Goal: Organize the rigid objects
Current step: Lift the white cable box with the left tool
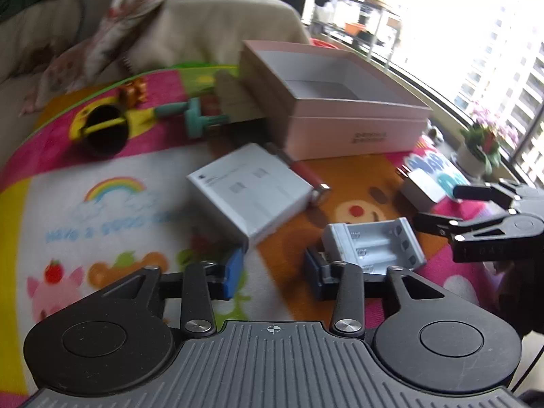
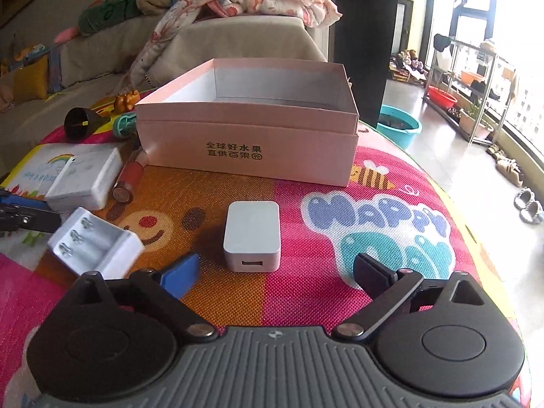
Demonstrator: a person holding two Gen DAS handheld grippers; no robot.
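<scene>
So I am just getting started, I think. Closest to me, my right gripper (image 2: pixel 275 273) has its fingers spread wide and they pinch nothing. The white charger (image 2: pixel 252 236) lies on the play mat (image 2: pixel 340 289) right in front of them, lined up with the gap but not touched.

My left gripper (image 1: pixel 277 277) has its fingers partly spread and they pinch nothing too. The grey battery holder (image 1: pixel 374 244) lies just beside its right finger, close to it, but I cannot tell if they touch.

A bit farther on lies the white box (image 1: pixel 251 193), flat on the mat. The red battery (image 1: pixel 311 176) rests against its far side.

Farther back, near the left edge of the mat, I see the black funnel (image 2: pixel 80 122), the teal toy (image 2: pixel 124 124) and a small orange toy (image 2: pixel 126 100). All of them are still out on the mat.

Farthest of all stands the big pink box (image 2: pixel 248 142), open at the top. From both views I see only bare white walls inside, so nothing seems to be in it yet, though its floor is partly hidden.

So my guess is that every piece still needs to go in. The charger looks like the first one for my right side.
</scene>
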